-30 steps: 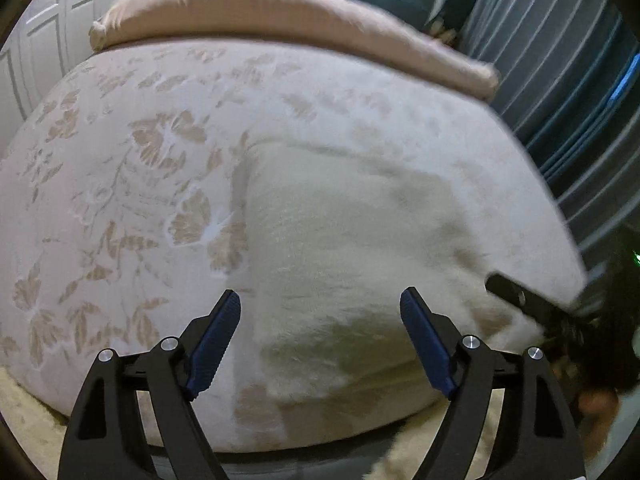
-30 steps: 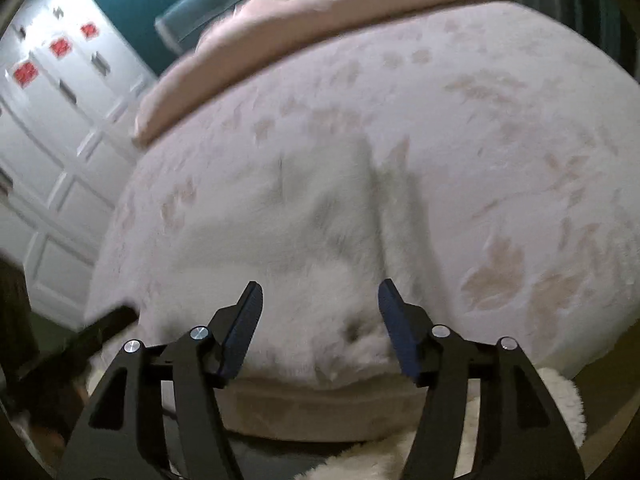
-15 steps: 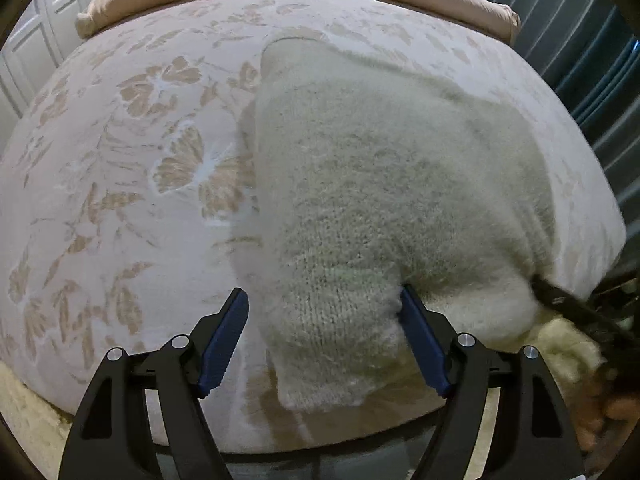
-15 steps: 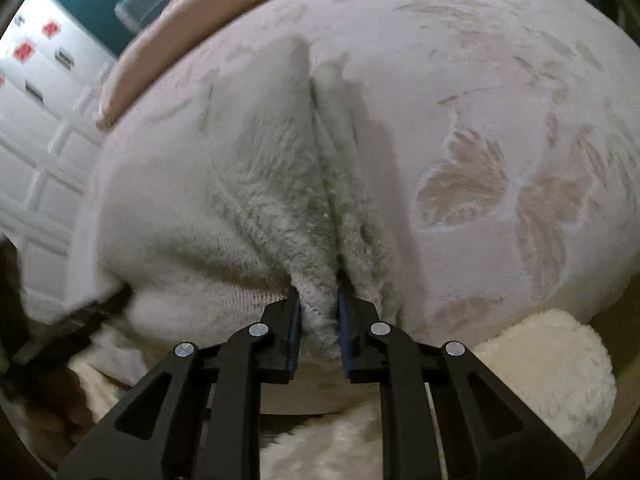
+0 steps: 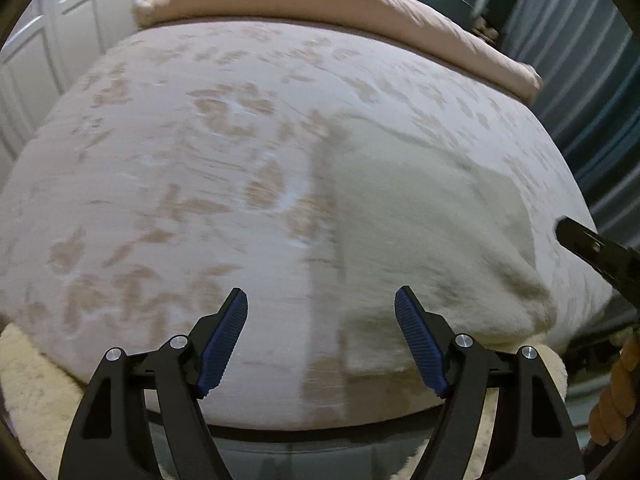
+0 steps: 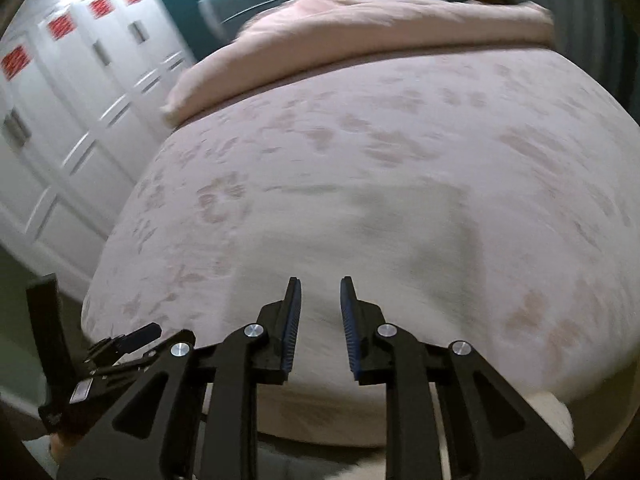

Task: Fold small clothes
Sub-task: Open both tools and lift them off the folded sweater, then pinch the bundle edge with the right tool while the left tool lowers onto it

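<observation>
1. The sweater lies on the bed, at the near edge and right of centre in the left wrist view. It looks folded into a rough block, though blur hides the edges.
2. Right gripper: half a second ago its jaws pinched a fold of the knit. They have just been opening a little and now stand at a narrow gap with nothing between them; the sweater lies beyond the tips.
3. Left gripper: its jaws stand wide and have been closing slightly. Half a second ago the sweater's near edge filled the space between them; now only the bedspread and the sweater's near left corner show through the gap, and neither pad touches cloth.
4. Both views now show more of the bed and the pink duvet at the far end, so both tools have drawn back from the cloth.
5. My reading: a fold has just been laid down and let go. The next call is whether the block is tidy enough or needs another fold or a smoothing pass.
</observation>
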{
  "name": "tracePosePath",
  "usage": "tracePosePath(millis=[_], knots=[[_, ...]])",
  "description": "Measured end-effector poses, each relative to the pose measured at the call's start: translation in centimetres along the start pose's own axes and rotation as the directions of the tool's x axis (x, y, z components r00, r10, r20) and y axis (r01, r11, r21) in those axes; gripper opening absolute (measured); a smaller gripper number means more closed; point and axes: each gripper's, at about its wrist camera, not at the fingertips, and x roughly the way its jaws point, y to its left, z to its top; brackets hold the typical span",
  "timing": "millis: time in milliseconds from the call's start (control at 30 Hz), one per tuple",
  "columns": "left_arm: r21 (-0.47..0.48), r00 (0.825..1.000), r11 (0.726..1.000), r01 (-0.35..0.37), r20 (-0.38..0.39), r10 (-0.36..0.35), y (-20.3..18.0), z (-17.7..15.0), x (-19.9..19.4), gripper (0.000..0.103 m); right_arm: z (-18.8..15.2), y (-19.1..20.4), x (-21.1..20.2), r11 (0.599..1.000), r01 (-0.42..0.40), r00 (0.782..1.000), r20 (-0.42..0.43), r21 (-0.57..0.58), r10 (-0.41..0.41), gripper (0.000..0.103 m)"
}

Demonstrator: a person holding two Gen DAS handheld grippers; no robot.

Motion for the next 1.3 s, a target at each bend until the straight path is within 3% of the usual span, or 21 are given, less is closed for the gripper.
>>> tracePosePath(millis=[100,133,167,233,300,400,467,533,600,667,733,767,800,900,967,1000,1100,1167,1267,1300], knots=[[-0.024,0.999,0.999,-0.046,0.013,0.046,1.6,0.2,-0.7,0.074,-0.2,2.8,5.1,0.997,-0.039,0.992,-0.124,-0.064,0.031,0.020],[-0.034,0.999,0.998,-0.051,0.015,0.052,2.1,0.2,-0.8,0.074,-1.5,3.4,8.8,0.994,-0.083,0.966,-0.251,-0.070,0.063,0.020],[-0.048,0.998,0.997,-0.054,0.011,0.055,2.5,0.1,-0.9,0.074,-2.6,3.6,10.8,0.994,-0.086,0.950,-0.305,-0.065,0.062,0.020],[-0.058,0.999,0.997,-0.045,-0.004,0.045,2.9,0.0,-0.7,0.074,-3.5,3.6,11.6,0.993,-0.100,0.957,-0.278,-0.064,0.078,0.018],[-0.057,0.999,0.997,-0.043,-0.008,0.042,3.0,-0.1,-0.6,0.074,-2.3,4.0,9.3,0.996,-0.066,0.965,-0.258,-0.068,0.047,0.019],[-0.055,1.000,0.998,-0.026,-0.011,0.026,2.5,-0.2,-0.4,0.074,-1.6,2.4,5.1,0.999,-0.047,0.986,-0.163,-0.018,0.043,0.019],[-0.050,1.000,0.999,-0.010,-0.016,0.009,1.8,-0.2,-0.2,0.074,-2.7,0.3,5.2,1.000,0.016,0.983,-0.180,0.003,-0.015,0.019],[-0.042,1.000,0.999,0.014,-0.020,-0.015,0.8,0.0,0.2,0.074,-4.9,-1.6,7.3,0.997,0.079,0.961,-0.264,-0.004,-0.077,0.016],[-0.020,0.999,0.999,0.033,-0.029,-0.033,-0.5,0.1,0.6,0.074,-5.3,-2.9,5.5,0.998,0.019,0.970,-0.244,0.067,-0.002,0.017],[0.011,0.999,0.999,0.040,-0.028,-0.039,-1.7,0.3,0.8,0.074,-4.4,-3.7,2.6,0.994,0.009,0.987,-0.158,0.107,0.008,0.022],[0.034,0.998,0.998,0.060,-0.030,-0.059,-2.9,0.4,1.0,0.074,-3.3,-5.5,0.3,0.988,0.028,0.998,-0.061,0.149,-0.019,0.040],[0.051,0.997,0.996,0.069,-0.031,-0.067,-3.8,0.4,1.2,0.074,-2.5,-6.8,-0.5,0.984,0.049,0.999,-0.021,0.171,-0.046,0.044],[0.059,0.997,0.996,0.070,-0.032,-0.068,-4.3,0.5,1.4,0.074,-2.1,-7.5,-0.6,0.981,0.065,0.998,-0.011,0.180,-0.064,0.052],[0.081,0.996,0.994,0.076,-0.050,-0.072,-5.9,0.5,2.4,0.074,-1.2,-10.0,1.0,0.967,0.145,0.989,-0.014,0.208,-0.145,0.055],[0.085,0.996,0.994,0.070,-0.060,-0.065,-6.6,0.5,3.0,0.074,-0.7,-11.2,3.3,0.966,0.147,0.989,-0.054,0.214,-0.139,0.056],[0.084,0.996,0.994,0.069,-0.064,-0.064,-6.9,0.5,3.2,0.074,-0.4,-11.3,4.8,0.967,0.142,0.989,-0.079,0.212,-0.128,0.056],[0.086,0.996,0.995,0.053,-0.077,-0.046,-7.4,0.5,3.4,0.074,-0.8,-11.1,6.2,0.977,0.119,0.989,-0.111,0.179,-0.100,0.009],[0.090,0.997,0.995,0.045,-0.070,-0.039,-7.6,0.5,3.4,0.074,-0.3,-11.0,2.3,0.974,0.026,1.000,0.006,0.227,-0.028,0.008],[0.100,0.998,0.995,0.024,-0.063,-0.018,-7.6,0.4,3.7,0.075,-0.6,-11.1,-0.5,0.968,0.015,0.995,0.089,0.252,-0.038,0.008],[0.096,0.997,0.995,0.023,-0.074,-0.016,-7.6,0.3,4.1,0.075,-1.2,-11.6,-0.1,0.966,0.031,0.996,0.070,0.257,-0.051,0.008]])
